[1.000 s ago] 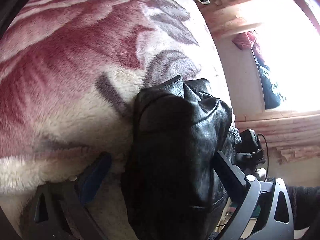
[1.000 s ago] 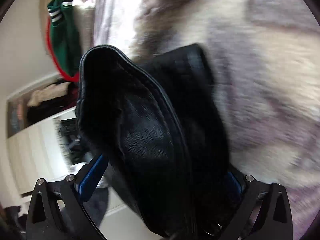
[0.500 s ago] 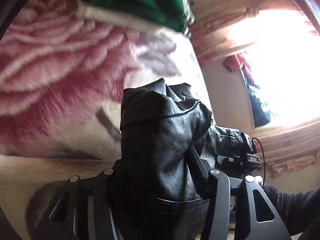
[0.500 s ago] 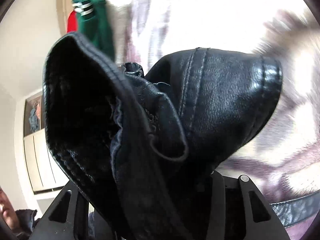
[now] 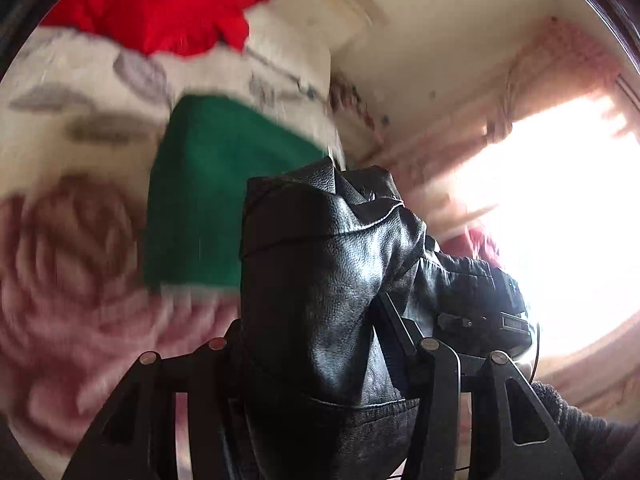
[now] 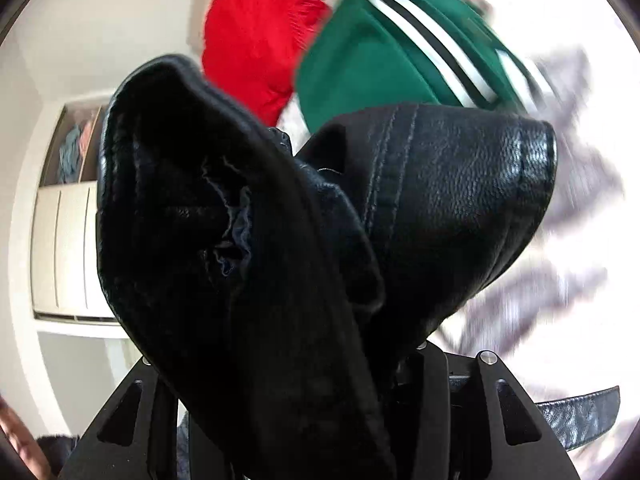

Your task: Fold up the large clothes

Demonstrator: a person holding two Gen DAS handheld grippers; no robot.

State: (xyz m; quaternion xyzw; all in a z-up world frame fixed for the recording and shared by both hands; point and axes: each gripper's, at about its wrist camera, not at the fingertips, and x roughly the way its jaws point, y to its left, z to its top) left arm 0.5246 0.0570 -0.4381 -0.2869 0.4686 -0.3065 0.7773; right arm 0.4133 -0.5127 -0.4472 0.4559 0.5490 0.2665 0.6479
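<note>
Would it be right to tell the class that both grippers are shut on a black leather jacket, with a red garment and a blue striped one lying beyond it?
Nearly. The striped garment is green, not blue, as the right wrist view shows. The rest stands: both grippers hold the black leather jacket, and the red garment lies beyond.

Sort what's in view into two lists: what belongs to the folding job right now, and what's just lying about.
In the job:
- black leather jacket
- left gripper, shut on it
- right gripper, shut on it

Lying about:
- green striped garment
- red garment
- floral blanket
- window
- cupboard
</note>
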